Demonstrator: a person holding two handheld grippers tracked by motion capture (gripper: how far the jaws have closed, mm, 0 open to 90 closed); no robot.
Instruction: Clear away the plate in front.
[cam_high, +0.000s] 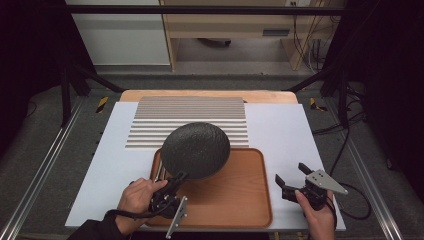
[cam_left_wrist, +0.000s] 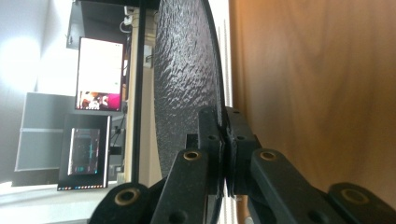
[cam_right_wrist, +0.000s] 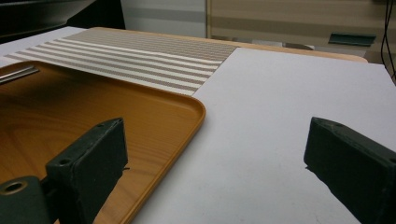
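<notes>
Dark grey and rough-textured, the round plate (cam_high: 196, 149) is held up off the wooden tray (cam_high: 240, 200), tilted so that its pebbled underside faces up and toward the high view while its near rim dips down to the left gripper (cam_high: 176, 179). Being round, it has no long axis; in the left gripper view the plate (cam_left_wrist: 184, 79) is seen nearly edge-on, running straight away from the jaws, with the tray's wood grain (cam_left_wrist: 322, 84) on the far side of it. The left gripper's jaws are closed tight on the plate's near rim, one pad on each face. The left hand (cam_high: 137, 197) grips the tool from the tray's near left corner, forearm coming in from the bottom edge, and the gripper is rolled onto its side. The right gripper (cam_high: 290, 177) sits over the white table mat (cam_high: 285, 130), just right of the tray, its jaws spread wide with nothing between them; the right hand (cam_high: 317, 212) holds it low near the table's front edge. Behind the tray lies a striped placemat (cam_high: 190, 112).
</notes>
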